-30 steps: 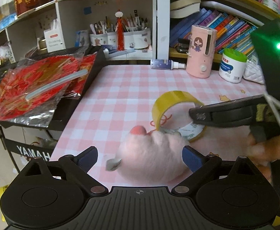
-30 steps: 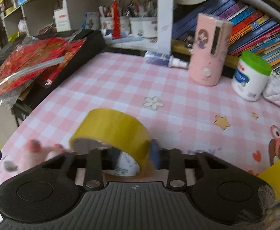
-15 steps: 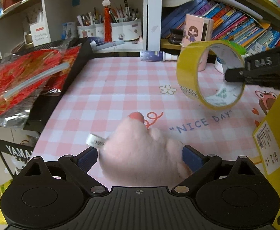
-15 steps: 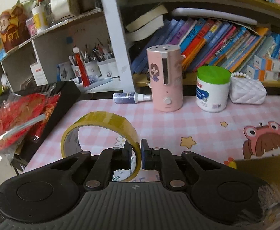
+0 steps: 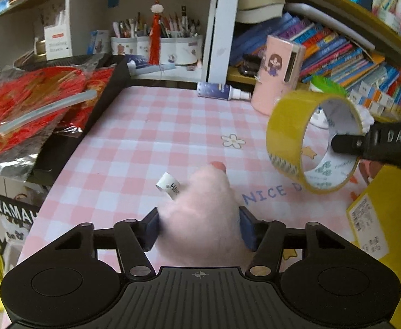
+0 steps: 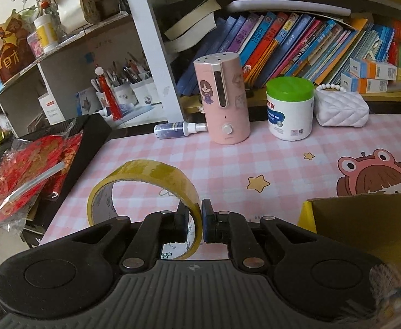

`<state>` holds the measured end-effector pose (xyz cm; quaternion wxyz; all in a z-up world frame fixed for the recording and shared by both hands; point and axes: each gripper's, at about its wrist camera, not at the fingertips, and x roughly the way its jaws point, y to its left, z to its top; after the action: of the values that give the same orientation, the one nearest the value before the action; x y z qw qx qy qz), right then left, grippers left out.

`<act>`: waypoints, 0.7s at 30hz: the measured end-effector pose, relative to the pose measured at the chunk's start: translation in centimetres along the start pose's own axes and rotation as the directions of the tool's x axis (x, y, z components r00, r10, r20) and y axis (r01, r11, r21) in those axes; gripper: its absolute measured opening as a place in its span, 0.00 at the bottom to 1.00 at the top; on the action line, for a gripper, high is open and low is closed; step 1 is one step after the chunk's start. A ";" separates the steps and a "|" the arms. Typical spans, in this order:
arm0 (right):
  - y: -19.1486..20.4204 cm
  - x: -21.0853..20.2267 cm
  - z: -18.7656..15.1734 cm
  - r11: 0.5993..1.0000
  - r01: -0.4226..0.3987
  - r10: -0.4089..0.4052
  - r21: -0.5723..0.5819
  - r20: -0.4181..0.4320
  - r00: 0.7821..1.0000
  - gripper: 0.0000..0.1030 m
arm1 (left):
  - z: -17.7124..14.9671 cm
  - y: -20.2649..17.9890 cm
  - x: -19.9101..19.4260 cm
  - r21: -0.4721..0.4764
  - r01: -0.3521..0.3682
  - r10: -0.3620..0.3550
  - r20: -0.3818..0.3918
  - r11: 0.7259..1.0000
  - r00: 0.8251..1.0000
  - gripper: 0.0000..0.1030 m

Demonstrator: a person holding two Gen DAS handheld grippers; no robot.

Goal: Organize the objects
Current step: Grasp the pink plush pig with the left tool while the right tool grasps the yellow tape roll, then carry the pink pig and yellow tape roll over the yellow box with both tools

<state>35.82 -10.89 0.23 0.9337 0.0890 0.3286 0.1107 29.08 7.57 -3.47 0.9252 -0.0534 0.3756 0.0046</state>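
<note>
My left gripper (image 5: 199, 224) is shut on a pink plush toy (image 5: 200, 211) with a white label, low over the pink checked table mat (image 5: 151, 137). My right gripper (image 6: 195, 223) is shut on the wall of a yellow tape roll (image 6: 151, 172), held in the air above the mat. In the left wrist view the tape roll (image 5: 288, 134) hangs at the right, pinched by the right gripper's black finger (image 5: 378, 145). A yellow cardboard box (image 6: 365, 219) stands open just right of the right gripper; it also shows in the left wrist view (image 5: 387, 213).
At the back of the mat stand a pink humidifier (image 6: 222, 101), a green-lidded white jar (image 6: 289, 107), a white quilted pouch (image 6: 341, 108) and a lying spray bottle (image 6: 178, 130). A black keyboard with red foil packets (image 5: 27, 109) borders the left edge. Bookshelves rise behind.
My left gripper has closed on the plush toy. My right gripper has lifted the tape roll off the mat and carried it right, towards the yellow box.
</note>
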 end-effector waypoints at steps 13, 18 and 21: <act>1.9 -3.4 -2.3 0.996 -0.065 0.063 -0.062 -0.028 0.998 0.09 | -2.6 1.2 -7.1 -0.063 -0.023 0.027 0.060 0.998 0.998 0.55; 2.2 -5.5 -3.8 0.992 -0.071 0.067 -0.100 -0.039 0.997 0.09 | -4.4 1.9 -9.4 -0.087 -0.036 0.041 0.065 0.996 0.997 0.55; 2.3 -6.9 -4.7 0.992 -0.068 0.063 -0.110 -0.043 0.997 0.09 | -5.2 2.1 -10.8 -0.091 -0.034 0.041 0.077 0.995 0.996 0.55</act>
<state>27.23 -10.06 1.31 0.9265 0.0454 0.3371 0.1611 17.57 9.50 0.12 0.9357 -0.0874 0.3393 0.0411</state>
